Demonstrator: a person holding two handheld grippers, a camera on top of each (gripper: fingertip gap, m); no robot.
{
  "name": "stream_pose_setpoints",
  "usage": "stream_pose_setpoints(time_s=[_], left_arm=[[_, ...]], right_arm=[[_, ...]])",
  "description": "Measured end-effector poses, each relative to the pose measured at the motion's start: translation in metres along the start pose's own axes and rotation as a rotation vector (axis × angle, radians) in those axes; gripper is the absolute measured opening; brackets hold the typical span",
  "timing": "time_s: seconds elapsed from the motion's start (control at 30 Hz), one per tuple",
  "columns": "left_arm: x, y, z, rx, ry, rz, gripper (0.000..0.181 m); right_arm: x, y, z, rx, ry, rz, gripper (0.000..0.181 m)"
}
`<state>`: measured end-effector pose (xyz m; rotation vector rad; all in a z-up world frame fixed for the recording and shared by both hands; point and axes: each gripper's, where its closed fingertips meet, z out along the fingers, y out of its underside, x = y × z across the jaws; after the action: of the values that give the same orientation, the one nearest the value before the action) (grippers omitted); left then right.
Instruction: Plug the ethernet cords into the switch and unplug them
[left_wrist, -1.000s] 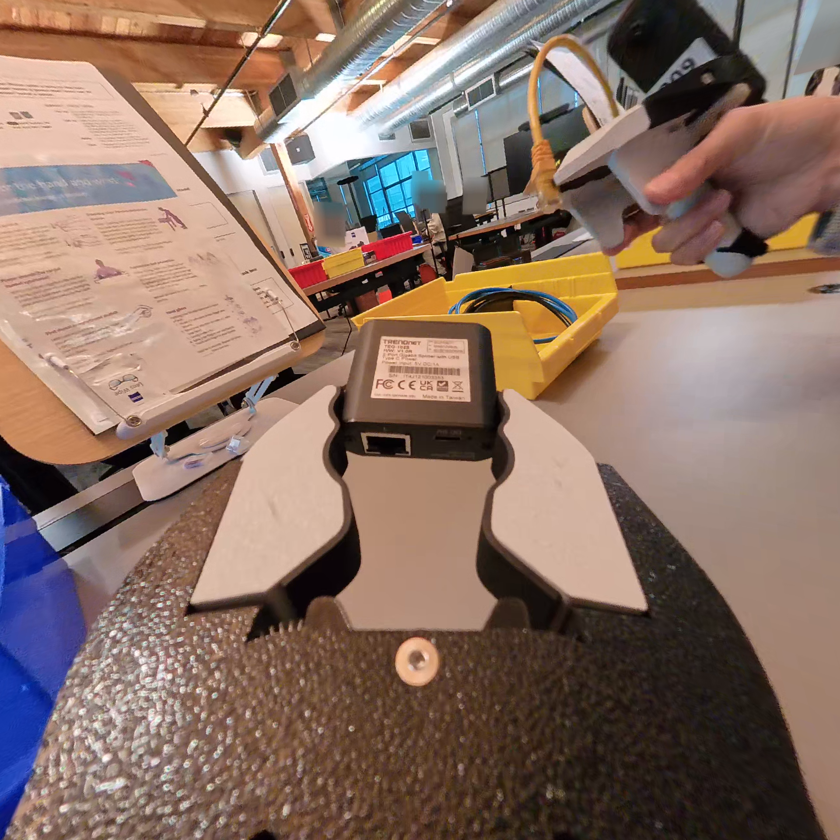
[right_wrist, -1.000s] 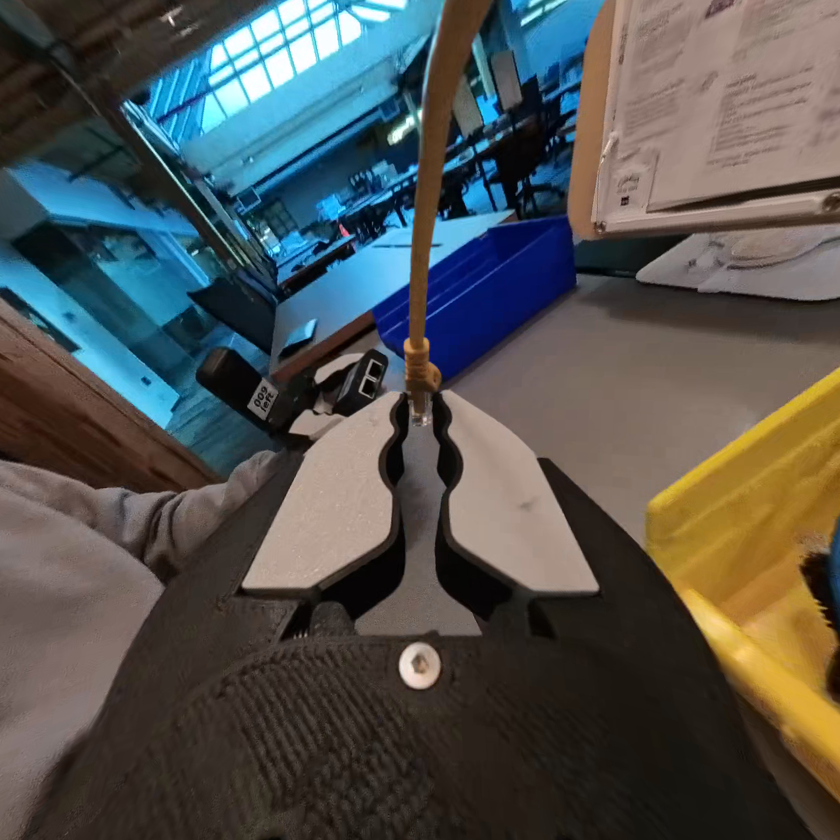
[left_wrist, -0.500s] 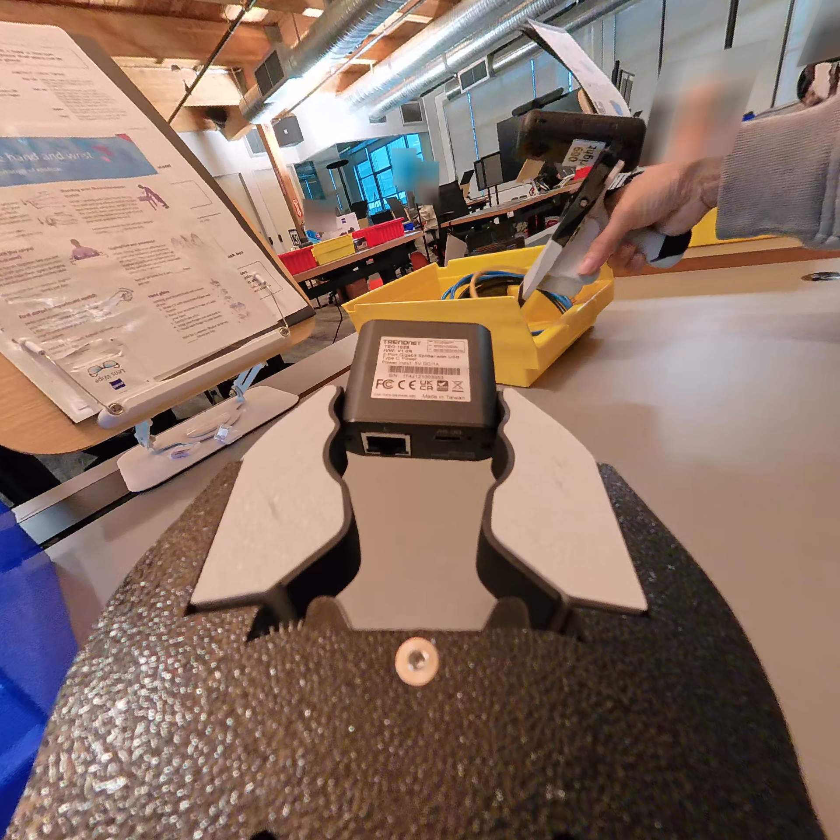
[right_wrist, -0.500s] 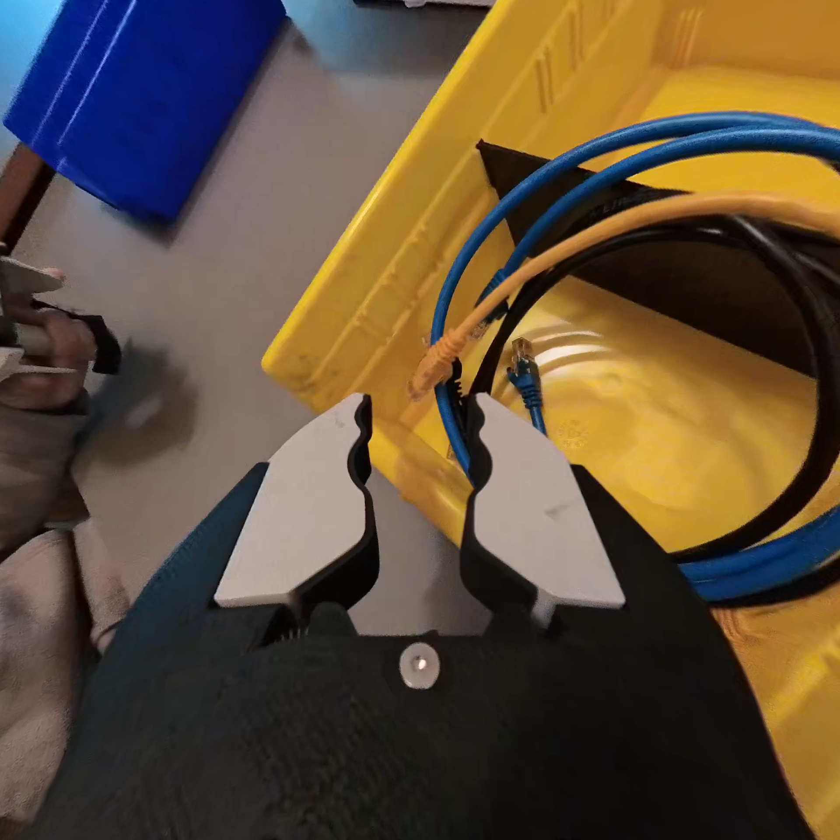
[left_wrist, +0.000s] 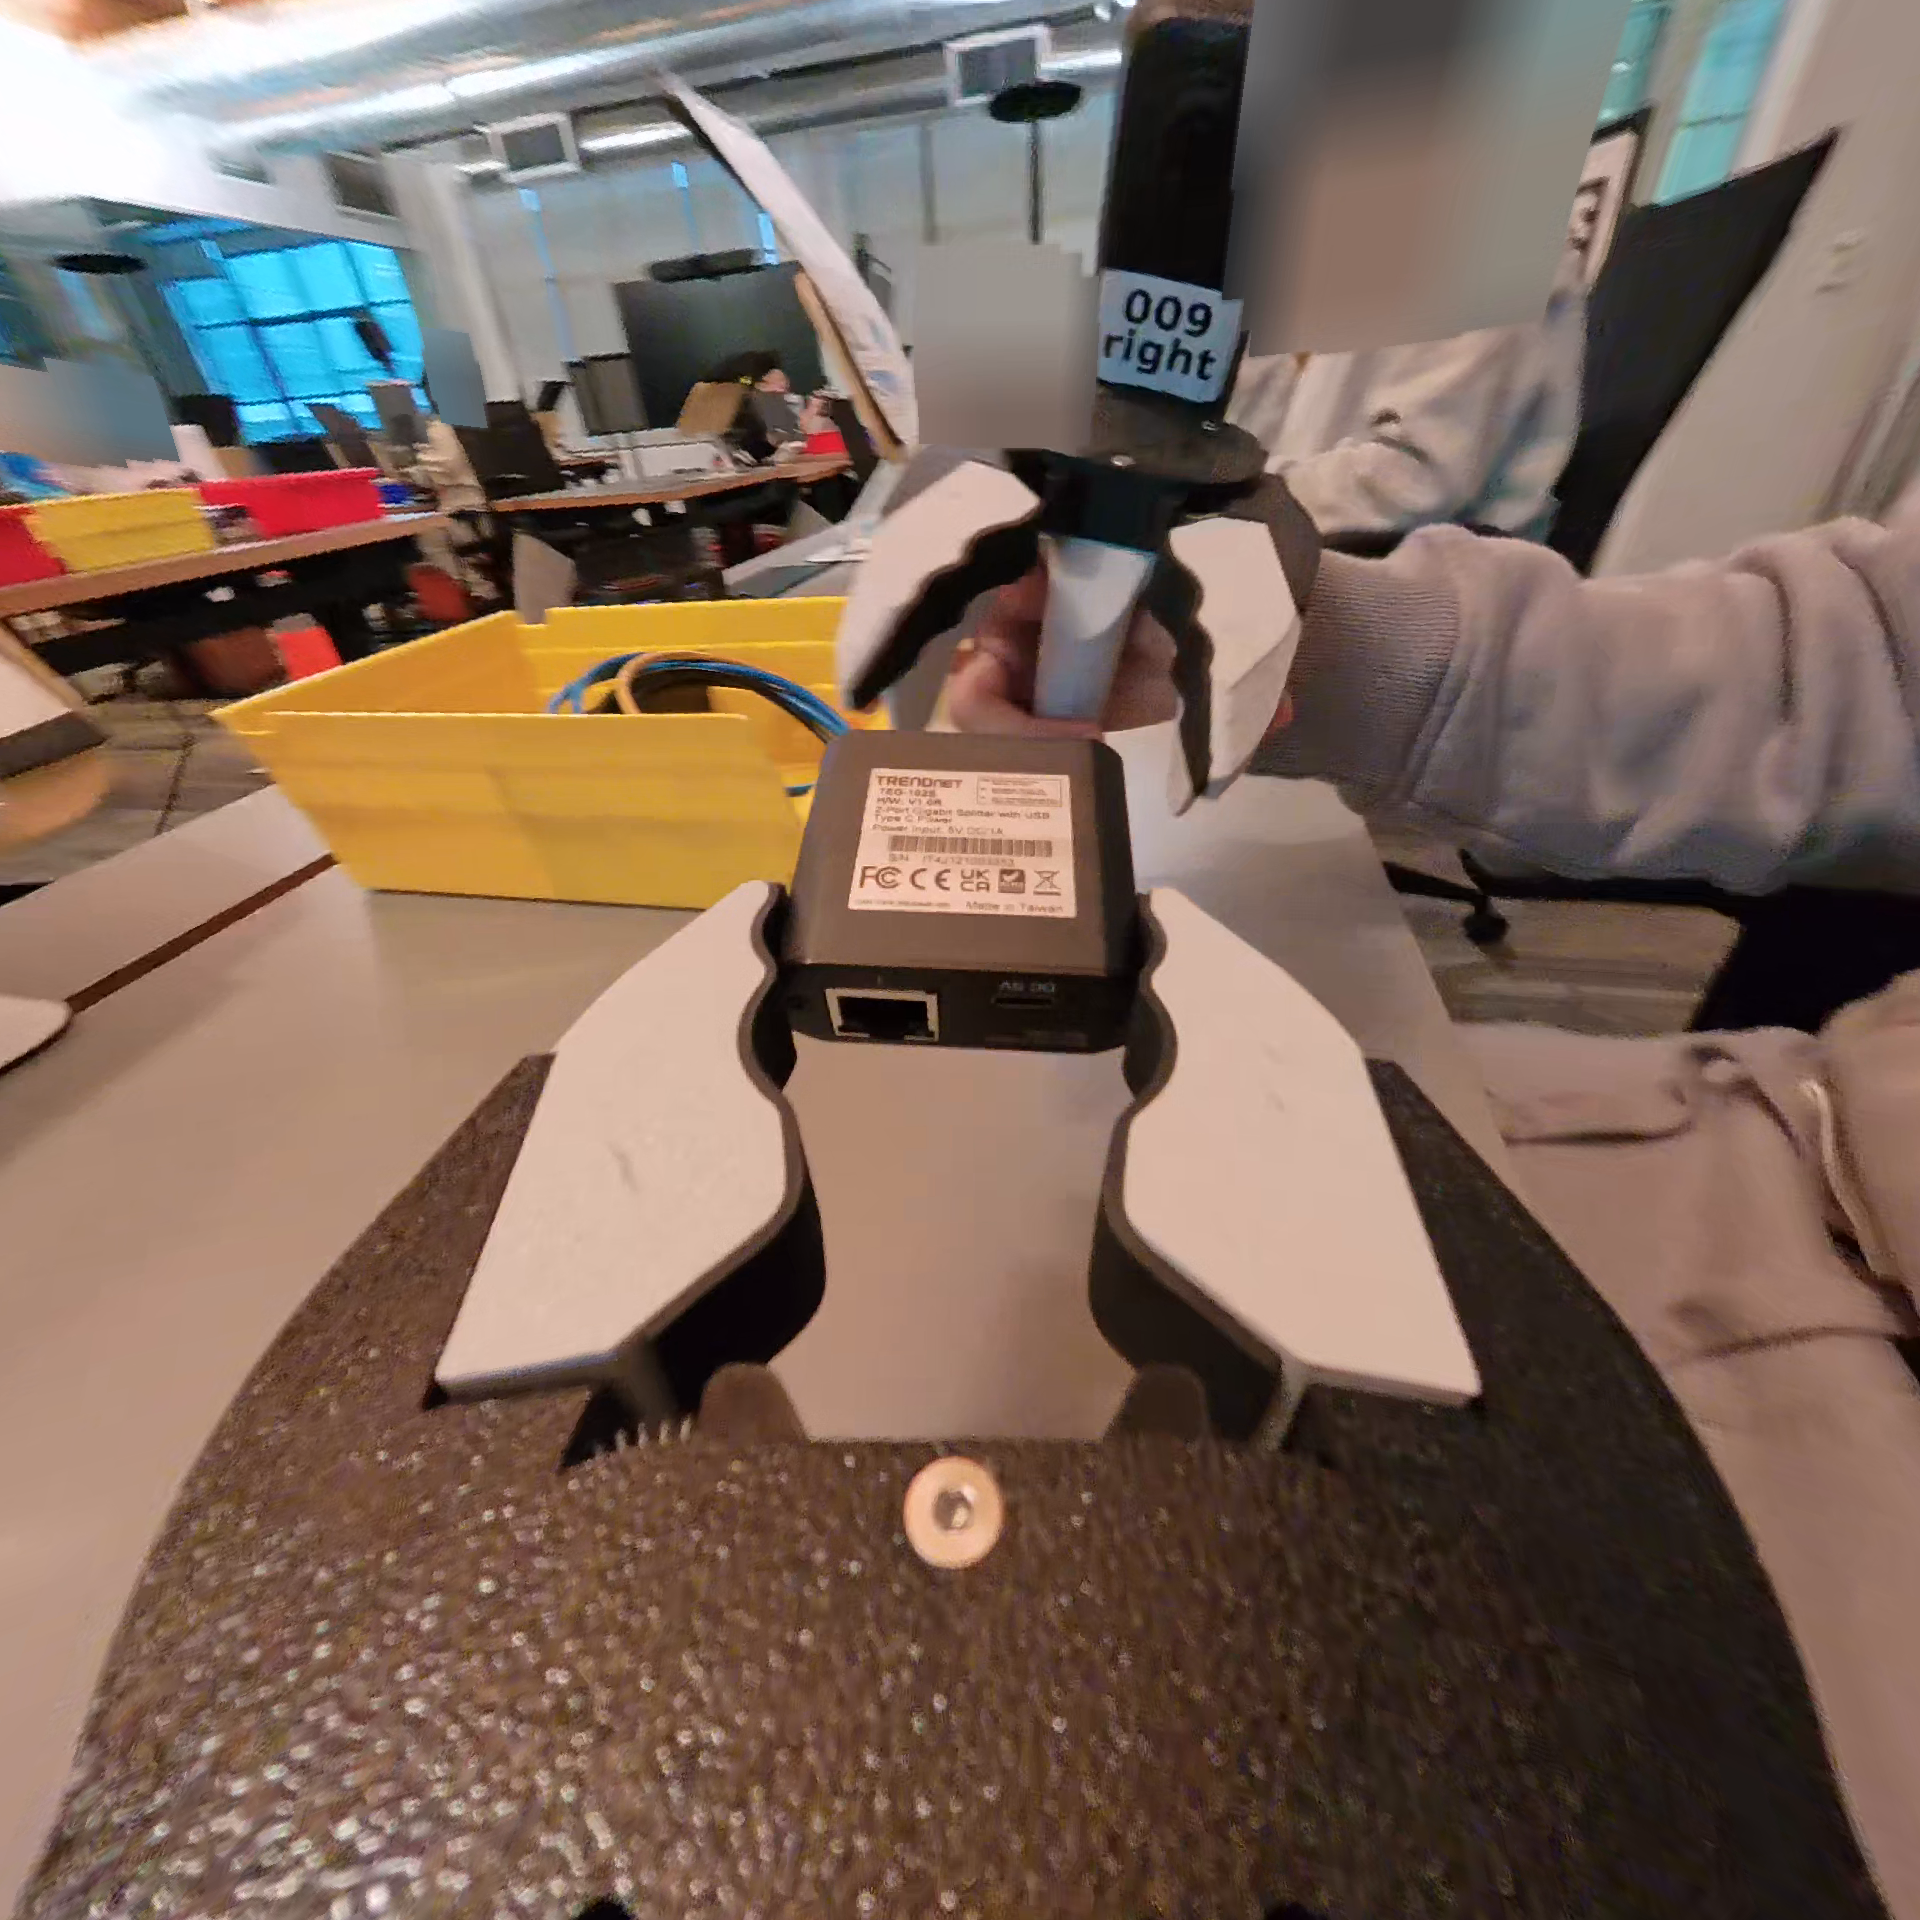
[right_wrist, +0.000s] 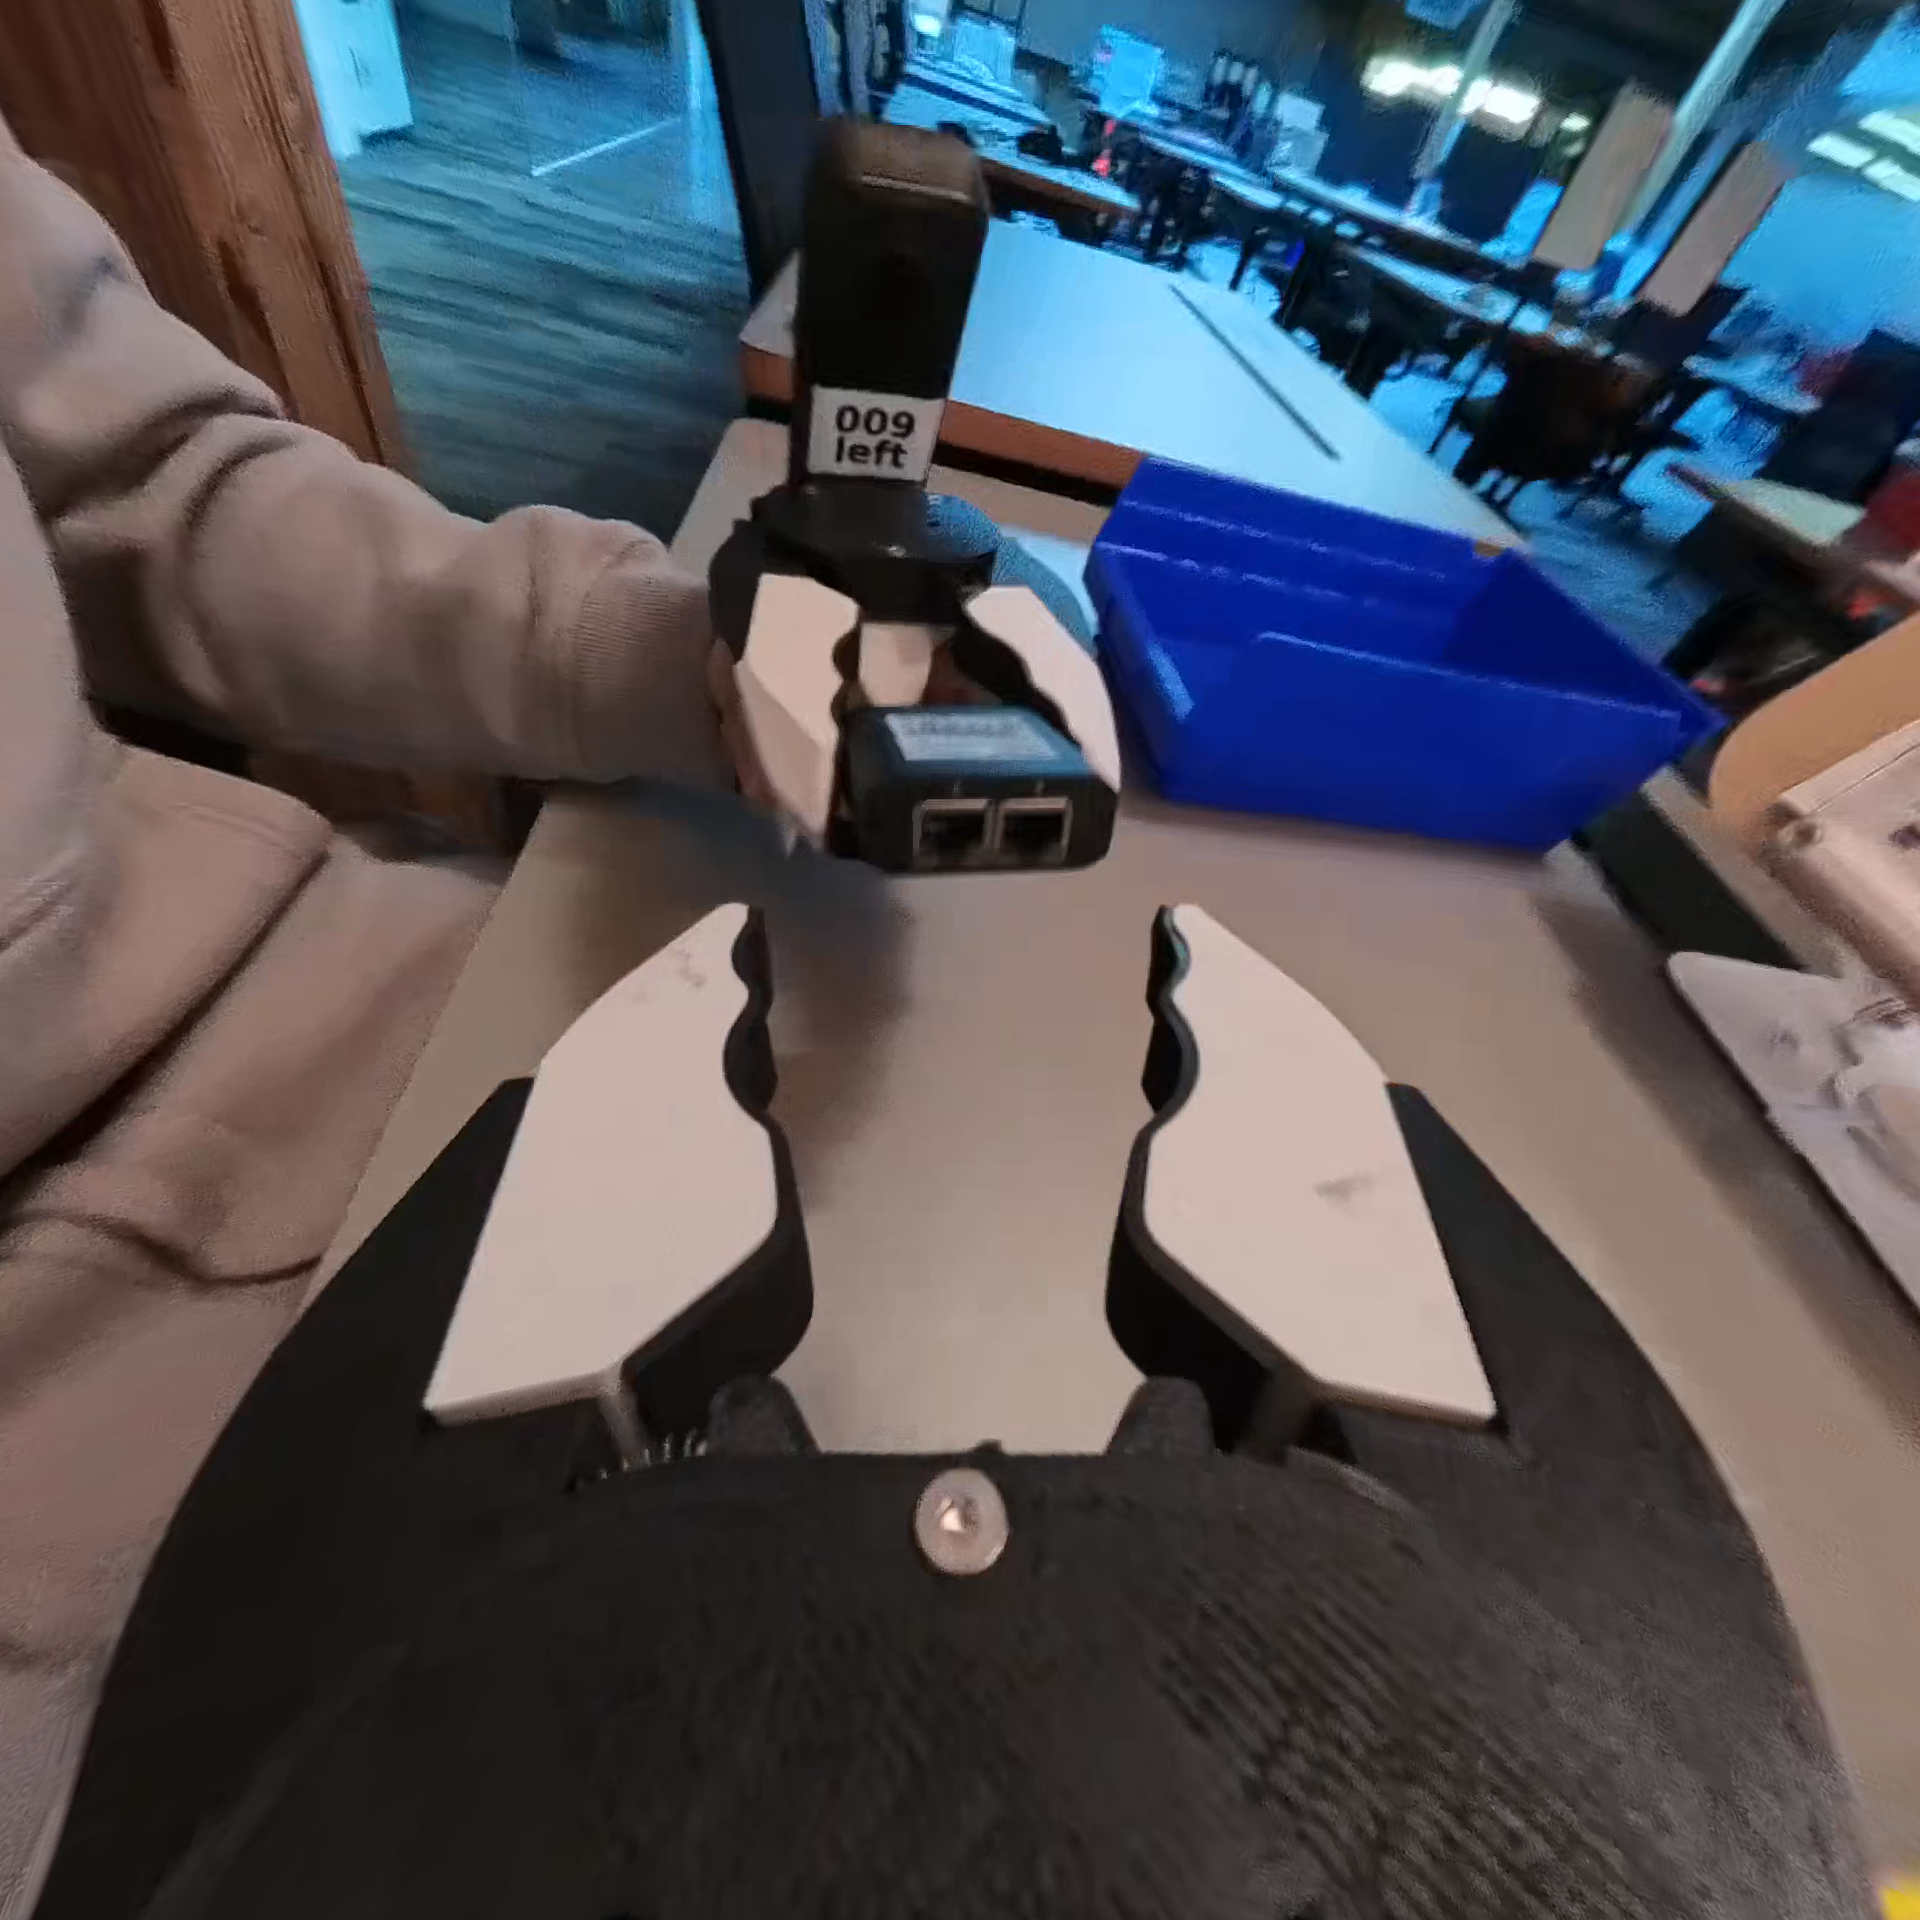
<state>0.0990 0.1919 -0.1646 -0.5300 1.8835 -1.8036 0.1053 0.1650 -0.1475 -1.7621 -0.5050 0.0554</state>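
Over the grey table (left_wrist: 312, 1039), the left gripper (left_wrist: 961, 935) clamps the black switch (left_wrist: 961, 873) between its fingertips; facing it, the right gripper (right_wrist: 956, 925) gapes empty, the switch just beyond its tips.

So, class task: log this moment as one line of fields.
left tool: shut on switch | right tool: open, empty | switch ports: no cords in | cords: in yellow bin

Cords (left_wrist: 686, 681) mostly hidden behind the yellow bin (left_wrist: 499, 800) wall; plugs not visible. Switch (right_wrist: 971, 784) sides covered by left gripper (right_wrist: 935, 727) fingers; motion-blurred in right wrist view. Document stand (right_wrist: 1829, 831) cut off at frame edge. Blue bin (right_wrist: 1382, 675) contents can't be seen.
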Motion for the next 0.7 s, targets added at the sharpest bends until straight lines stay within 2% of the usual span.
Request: stream_pose_setpoints(time_s=[0.17,0.3,0.47,0.53,0.6,0.7], left_arm=[[0.015,0.0,0.004,-0.036,0.075,0.043,0.061],[0.018,-0.001,0.006,-0.036,0.085,0.06,0.061],[0.018,-0.001,0.004,-0.027,0.084,0.065,0.061],[0.017,-0.007,0.005,0.011,0.062,0.061,0.062],[0.009,-0.009,0.005,0.028,0.0,0.056,0.082],[-0.002,-0.002,0.002,0.001,-0.047,0.026,0.089]], right_arm=[[-0.007,-0.01,0.023,0.044,0.011,-0.002,0.072],[-0.015,-0.007,0.027,0.035,-0.068,0.022,0.058],[-0.015,-0.006,0.029,0.007,-0.065,0.023,0.058],[-0.013,-0.012,0.026,0.05,-0.07,0.032,0.058],[0.001,-0.016,0.019,0.077,-0.017,0.063,0.058],[0.048,-0.011,-0.011,0.0,0.166,0.051,0.058]])
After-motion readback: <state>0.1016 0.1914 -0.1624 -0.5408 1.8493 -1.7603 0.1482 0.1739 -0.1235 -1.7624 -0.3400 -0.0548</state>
